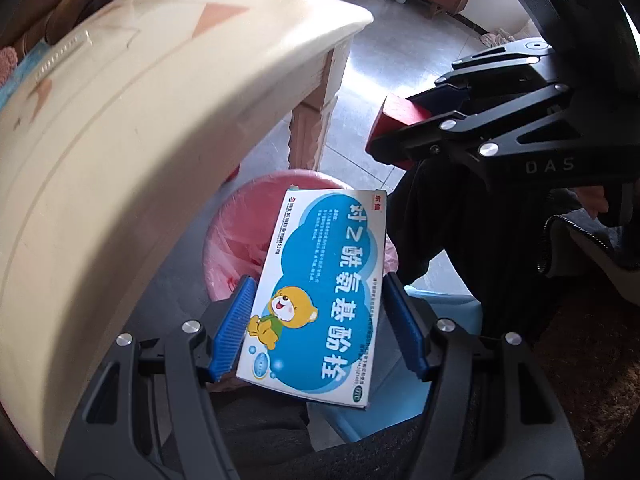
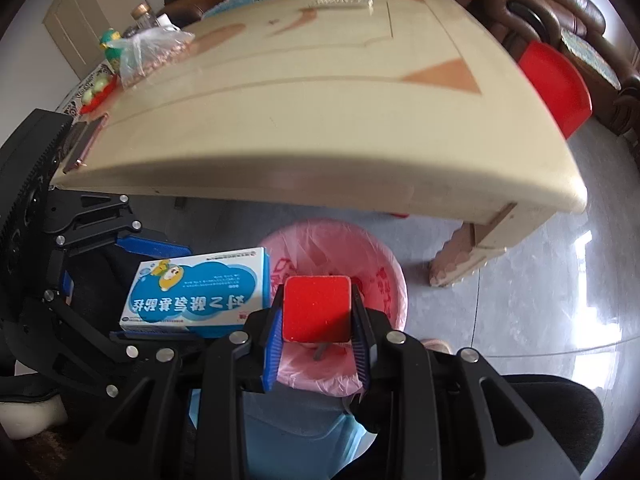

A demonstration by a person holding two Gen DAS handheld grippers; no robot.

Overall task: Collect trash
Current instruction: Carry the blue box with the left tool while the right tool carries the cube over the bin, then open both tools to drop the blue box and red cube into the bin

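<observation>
Clamped in the left gripper point(image 1: 316, 320), a medicine box point(image 1: 316, 292) hides much of the pink bin point(image 1: 240, 224); the right gripper point(image 2: 318, 340) pinches a red block point(image 2: 316, 308), its underside unseen.

The left gripper point(image 1: 318, 326) clamps a blue-and-white box point(image 1: 316, 292) above the pink-lined bin point(image 1: 236, 236), beside the cream table point(image 1: 140, 132), while the right gripper point(image 1: 404, 128), beyond the bin, grips a red block point(image 1: 400, 110).
</observation>
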